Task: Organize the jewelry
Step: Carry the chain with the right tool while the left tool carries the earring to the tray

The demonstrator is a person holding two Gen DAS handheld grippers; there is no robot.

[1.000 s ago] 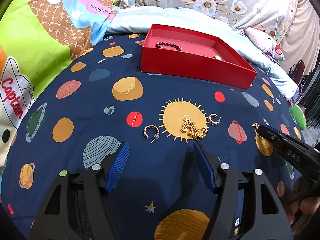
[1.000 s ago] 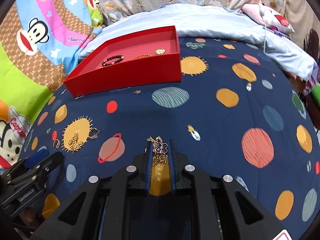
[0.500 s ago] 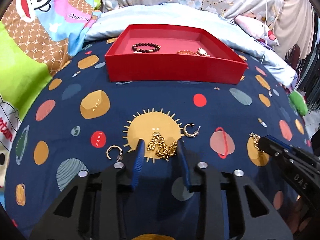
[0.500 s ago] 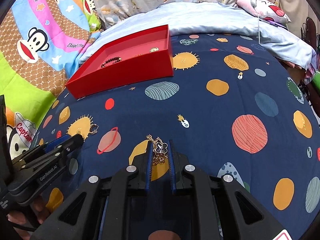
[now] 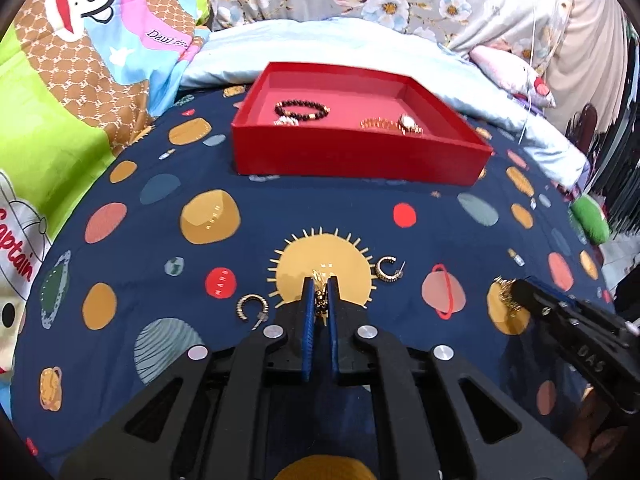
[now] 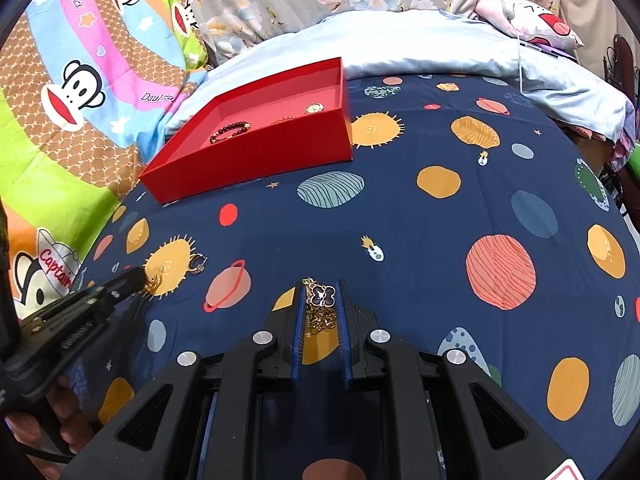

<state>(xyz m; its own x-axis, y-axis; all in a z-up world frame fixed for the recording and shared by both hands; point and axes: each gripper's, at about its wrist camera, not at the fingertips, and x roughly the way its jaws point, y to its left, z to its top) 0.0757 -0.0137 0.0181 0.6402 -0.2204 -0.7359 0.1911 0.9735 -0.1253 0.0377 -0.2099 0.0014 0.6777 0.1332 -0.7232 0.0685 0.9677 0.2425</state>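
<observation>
My left gripper [image 5: 320, 284] is shut on a gold chain [image 5: 320, 298] on the sun print of the blue bedspread. Two gold hoop earrings lie beside it, one to the left [image 5: 251, 307] and one to the right [image 5: 387, 269]. My right gripper [image 6: 320, 292] is shut on a gold necklace with a black clover charm [image 6: 322, 297], low over the bedspread. A red tray [image 5: 356, 156] beyond holds a dark bead bracelet [image 5: 302, 109] and gold pieces [image 5: 400, 124]. The tray also shows in the right wrist view [image 6: 256, 156].
The right gripper shows at the right in the left wrist view [image 5: 576, 336]. The left gripper shows at the left in the right wrist view [image 6: 80, 312]. A cartoon blanket [image 5: 80, 92] lies left; pale blue bedding [image 6: 440, 48] and pillows lie behind the tray.
My left gripper moved forward over the gold chain and closed on it. My right gripper stays shut on the clover necklace and has shifted a little.
</observation>
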